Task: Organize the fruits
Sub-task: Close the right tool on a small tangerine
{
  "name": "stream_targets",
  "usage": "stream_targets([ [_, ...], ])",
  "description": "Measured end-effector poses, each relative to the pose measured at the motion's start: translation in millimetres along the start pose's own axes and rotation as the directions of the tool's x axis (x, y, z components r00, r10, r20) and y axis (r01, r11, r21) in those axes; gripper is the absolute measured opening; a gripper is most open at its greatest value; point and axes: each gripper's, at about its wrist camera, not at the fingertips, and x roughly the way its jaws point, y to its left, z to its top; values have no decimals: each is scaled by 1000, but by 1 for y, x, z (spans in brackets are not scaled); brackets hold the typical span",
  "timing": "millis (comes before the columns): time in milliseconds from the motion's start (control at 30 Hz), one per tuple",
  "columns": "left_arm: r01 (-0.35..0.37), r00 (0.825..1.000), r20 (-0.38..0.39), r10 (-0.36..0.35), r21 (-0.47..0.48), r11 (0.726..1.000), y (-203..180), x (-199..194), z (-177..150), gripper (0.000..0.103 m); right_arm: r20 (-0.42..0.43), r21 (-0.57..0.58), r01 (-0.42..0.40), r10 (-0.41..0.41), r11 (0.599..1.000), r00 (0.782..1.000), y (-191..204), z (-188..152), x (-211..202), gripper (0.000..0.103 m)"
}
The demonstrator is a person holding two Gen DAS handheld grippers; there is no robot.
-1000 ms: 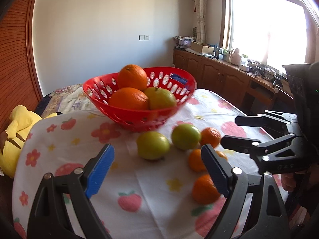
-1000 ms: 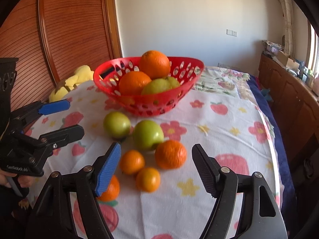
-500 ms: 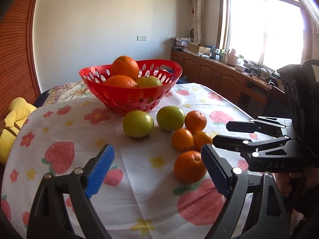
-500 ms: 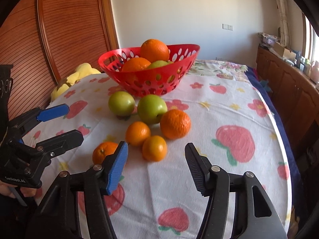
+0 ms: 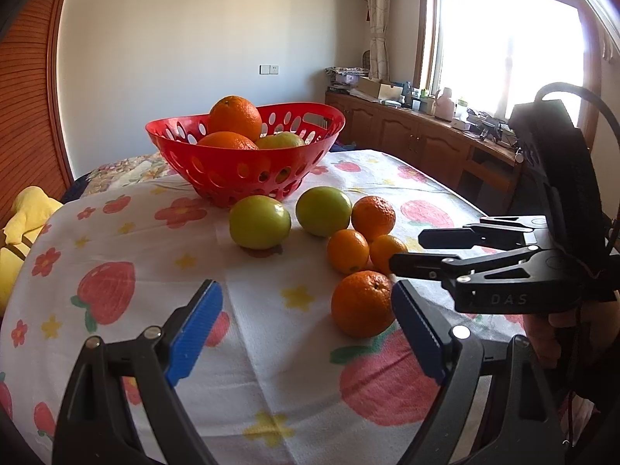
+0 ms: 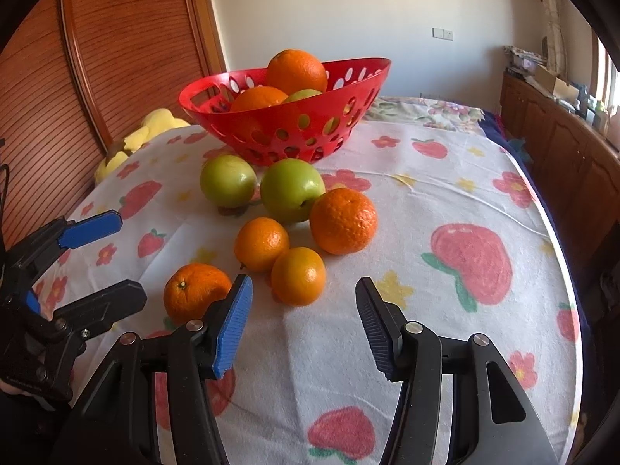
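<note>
A red basket [image 5: 248,162] with oval holes stands on the flowered tablecloth [image 5: 128,255] in the upper middle of both views. It holds two oranges, one [image 5: 235,116] piled on top and one [image 5: 226,141] lower down, and a green apple [image 5: 279,140] showing just over the rim.

On the cloth in front of the basket lie six loose fruits. In the left wrist view, two green apples sit side by side near the centre of the frame, the left one [image 5: 259,221] close to the basket's base and the right one [image 5: 323,211] just beside it. To the right of them a cluster of oranges: a large one [image 5: 373,213] touching the right apple, two small ones [image 5: 347,246] [image 5: 387,248] below it, close together, and another orange [image 5: 363,304] lower still, just beside the right finger of the left gripper [image 5: 306,329].

The left gripper fills the bottom of that view with its jaws wide apart and nothing between them. The right gripper [image 6: 304,327] sits at the bottom of its own view, jaws also apart and holding nothing; one small orange [image 6: 298,276] lies just ahead of the gap, and another orange [image 6: 195,292] rests partly behind its left, blue-padded finger.

A yellow soft toy [image 6: 155,128] lies at the left edge of the table.
</note>
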Motion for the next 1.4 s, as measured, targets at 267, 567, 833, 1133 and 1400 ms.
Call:
stream_targets([
  [267, 5, 1000, -12, -5, -4, 1000, 1, 4, 0, 89, -47, 26, -20, 22, 999, 999, -2, 2, 14, 46],
  [567, 4, 1000, -14, -4, -19, 1000, 4, 4, -1, 89, -78, 38, -33, 36, 999, 996, -5, 4, 22, 32],
  [833, 4, 1000, -23, -5, -15, 1000, 3, 7, -1, 89, -59, 16, -27, 28, 999, 998, -3, -7, 9, 32],
  [1133, -1, 999, -41, 1, 0, 1000, 1, 10, -1, 89, -48, 3, -3, 3, 1000, 999, -5, -19, -4, 32],
  [1400, 7, 998, -62, -3, 59, 998, -13, 15, 0, 89, -27, -2, 3, -3, 1000, 1000, -3, -20, -4, 32],
])
